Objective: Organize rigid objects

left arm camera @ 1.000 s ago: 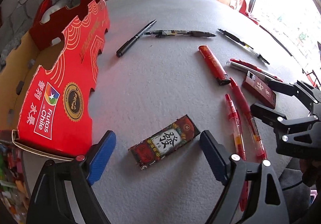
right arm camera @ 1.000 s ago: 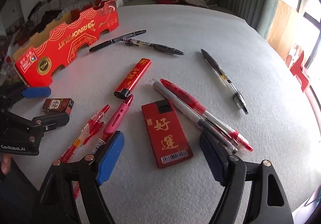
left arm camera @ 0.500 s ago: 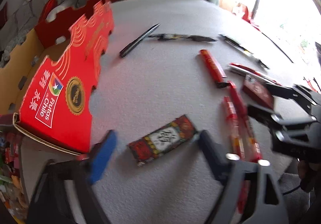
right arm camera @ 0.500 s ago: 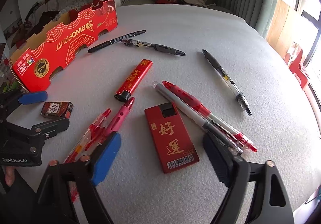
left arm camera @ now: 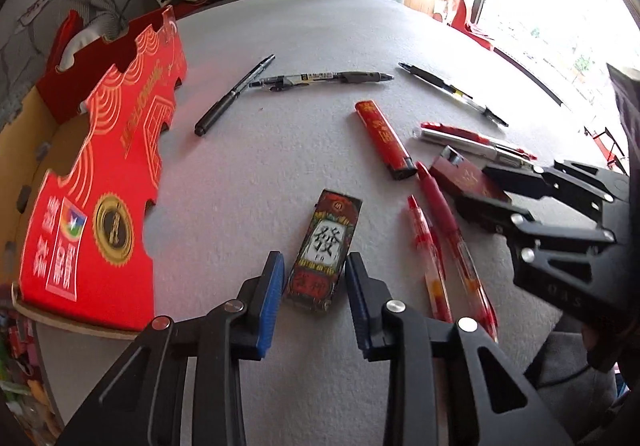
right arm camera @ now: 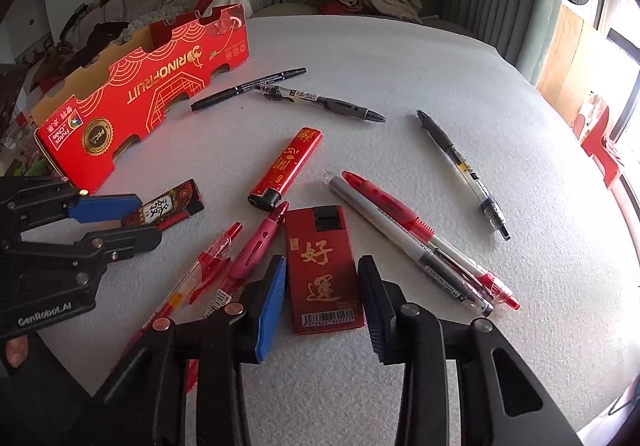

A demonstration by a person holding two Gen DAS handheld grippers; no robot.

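The left gripper (left arm camera: 316, 288) straddles the near end of the mahjong-print lighter (left arm camera: 326, 252), its blue pads (left arm camera: 270, 300) close on either side; whether they touch the case I cannot tell. This lighter lies flat on the grey table (left arm camera: 280, 174), its long axis running away from the gripper, the far end leaning slightly right, beside the red cardboard box (left arm camera: 108, 182).

The right gripper (right arm camera: 322, 300) brackets the flat red lighter (right arm camera: 324, 270) with gold characters the same way, pads just beside its long edges, contact unclear. That lighter's long axis points away from the gripper, barcode end nearest, black cap end farthest.

A slim red lighter (right arm camera: 286, 168) lies diagonally beyond it, black end toward the gripper. Two red pens (right arm camera: 236, 258) lie left of the flat lighter, a red and a silver pen (right arm camera: 416, 246) to its right, and three black pens (right arm camera: 322, 104) farther back
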